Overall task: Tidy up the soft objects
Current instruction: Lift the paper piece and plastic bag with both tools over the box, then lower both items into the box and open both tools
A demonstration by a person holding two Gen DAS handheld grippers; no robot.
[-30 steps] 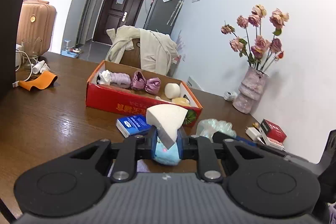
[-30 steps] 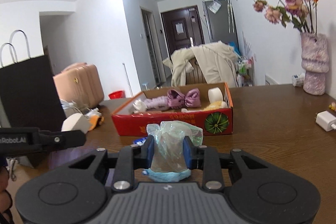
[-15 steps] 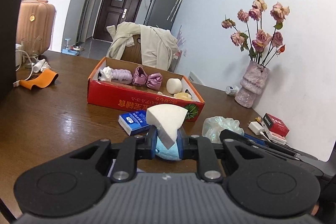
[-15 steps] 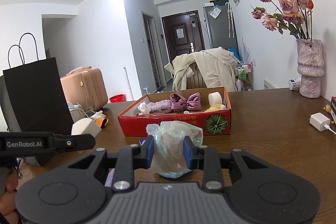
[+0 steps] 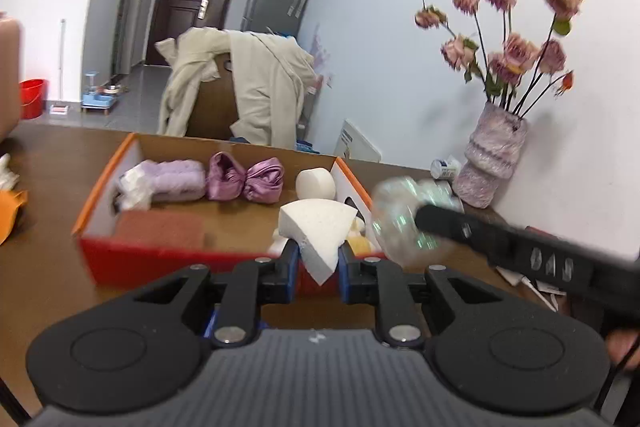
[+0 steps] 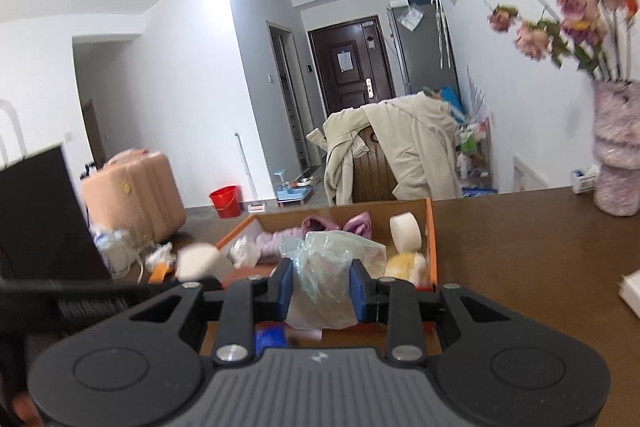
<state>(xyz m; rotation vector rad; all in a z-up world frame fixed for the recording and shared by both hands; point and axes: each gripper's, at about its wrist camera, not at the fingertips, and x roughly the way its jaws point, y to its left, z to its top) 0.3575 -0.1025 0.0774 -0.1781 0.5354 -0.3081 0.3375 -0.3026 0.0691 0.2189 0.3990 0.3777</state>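
Observation:
My left gripper (image 5: 318,259) is shut on a white wedge-shaped sponge (image 5: 316,227), held just above the near wall of the red cardboard box (image 5: 160,259). My right gripper (image 6: 322,291) is shut on a crumpled clear plastic bag (image 6: 328,267), also at the box's near edge (image 6: 431,239). The bag shows blurred in the left wrist view (image 5: 404,219). Inside the box lie a lilac cloth roll (image 5: 172,181), a purple satin bow (image 5: 244,181), a white round sponge (image 5: 316,183) and a yellow soft item (image 6: 404,265).
A vase of pink roses (image 5: 492,163) stands at the table's right by the wall. A chair draped with a beige coat (image 5: 248,91) is behind the box. A black paper bag (image 6: 40,219) and orange item (image 5: 10,207) are to the left. A white charger (image 6: 632,291) lies right.
Both grippers have moved forward and up to the box with their objects; the box now fills the view below the fingertips. The blue tissue packet has dropped beneath the grippers.

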